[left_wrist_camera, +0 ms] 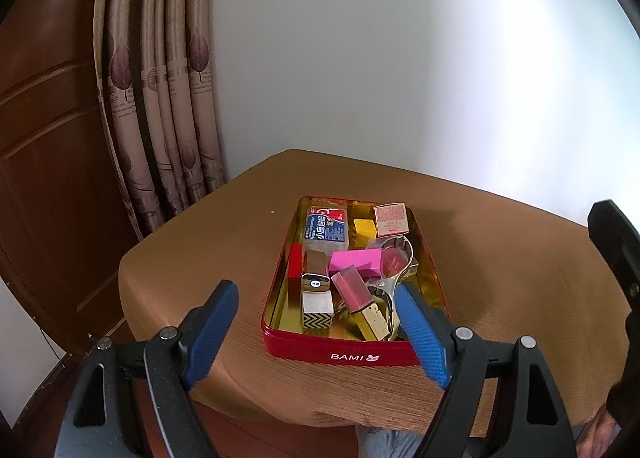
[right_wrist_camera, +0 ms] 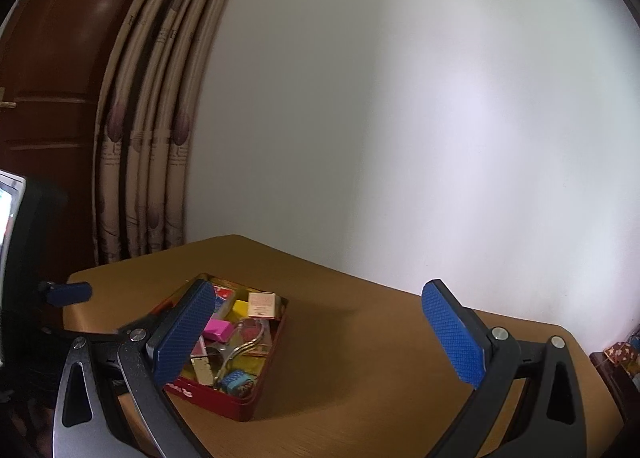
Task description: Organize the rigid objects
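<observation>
In the left wrist view, the left gripper [left_wrist_camera: 316, 314] hung at the bottom of the frame with its blue jaws spread wide and nothing between them. Just beyond them, at lower centre, a red tin [left_wrist_camera: 336, 352] sat on the brown table [left_wrist_camera: 192, 254]. It held a jumble: a blue-labelled box [left_wrist_camera: 326, 232] at the back, a yellow block [left_wrist_camera: 365, 228], a pink block [left_wrist_camera: 356, 260], a metal scoop [left_wrist_camera: 394, 264] and a red block [left_wrist_camera: 295, 264] against its left wall. A curtain [left_wrist_camera: 160, 98] hung at upper left.

In the right wrist view, the right gripper [right_wrist_camera: 320, 332] filled the lower frame, jaws likewise spread and empty. The tin [right_wrist_camera: 224, 404] lay at lower left, partly behind the left jaw, with the pink block [right_wrist_camera: 218, 329] and scoop [right_wrist_camera: 240, 342] visible inside. The table [right_wrist_camera: 360, 358] stretched rightward.
</observation>
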